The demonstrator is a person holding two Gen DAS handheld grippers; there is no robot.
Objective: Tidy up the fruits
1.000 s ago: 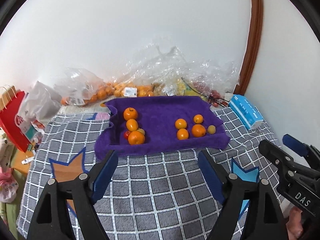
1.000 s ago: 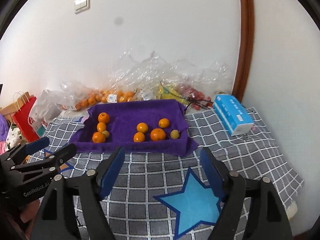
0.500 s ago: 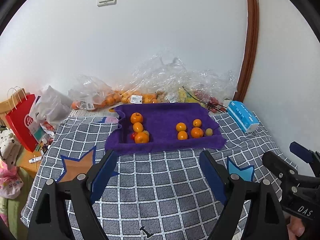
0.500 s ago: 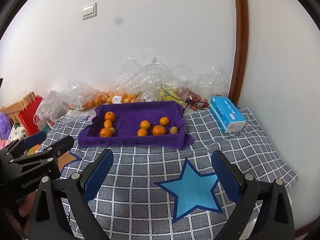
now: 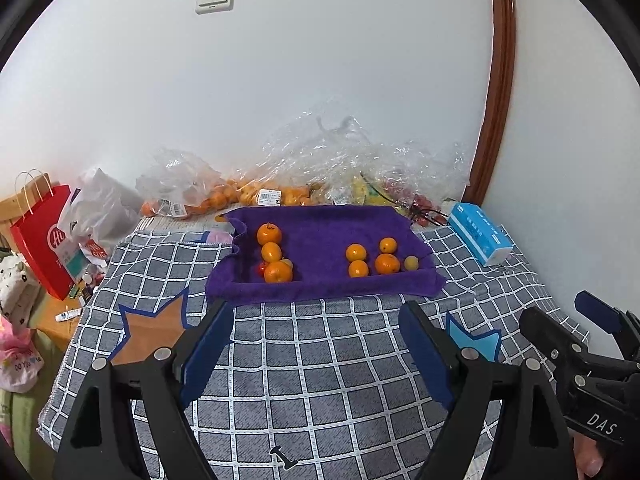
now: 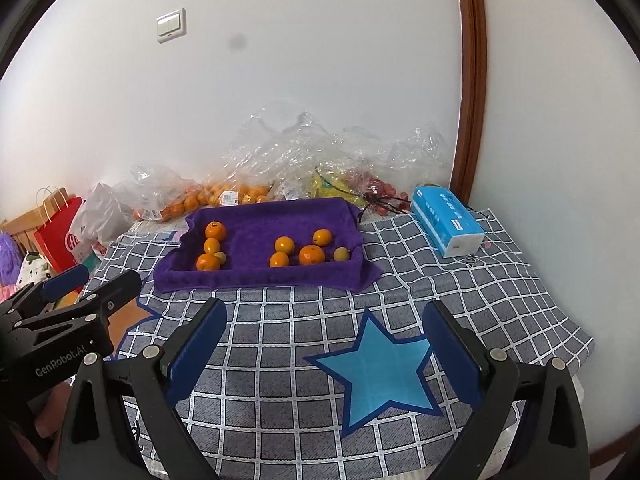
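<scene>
A purple towel-lined tray (image 5: 328, 224) sits at the far side of the checked cloth. On its left are three oranges (image 5: 278, 272) in a row, with a small red fruit (image 5: 262, 267) and a small yellow-green one beside them. On its right are several oranges (image 5: 387, 263) and a yellow-green fruit (image 5: 411, 263). My left gripper (image 5: 314, 320) hangs open and empty over the cloth, short of the tray's front edge. My right gripper (image 6: 325, 312) is open wider, empty, above the blue star (image 6: 380, 368). Each gripper also shows at the edge of the other's view.
Clear plastic bags of oranges and other fruit (image 5: 256, 196) lie against the wall behind the tray. A blue tissue box (image 5: 478, 236) stands right of it. A red paper bag (image 5: 42, 236) and clutter are off the left edge. A small black object (image 5: 285, 456) lies near me.
Both grippers have drawn back from the tray, which now looks smaller and farther away. The right gripper's jaws have spread wider. The fruits have not moved.
</scene>
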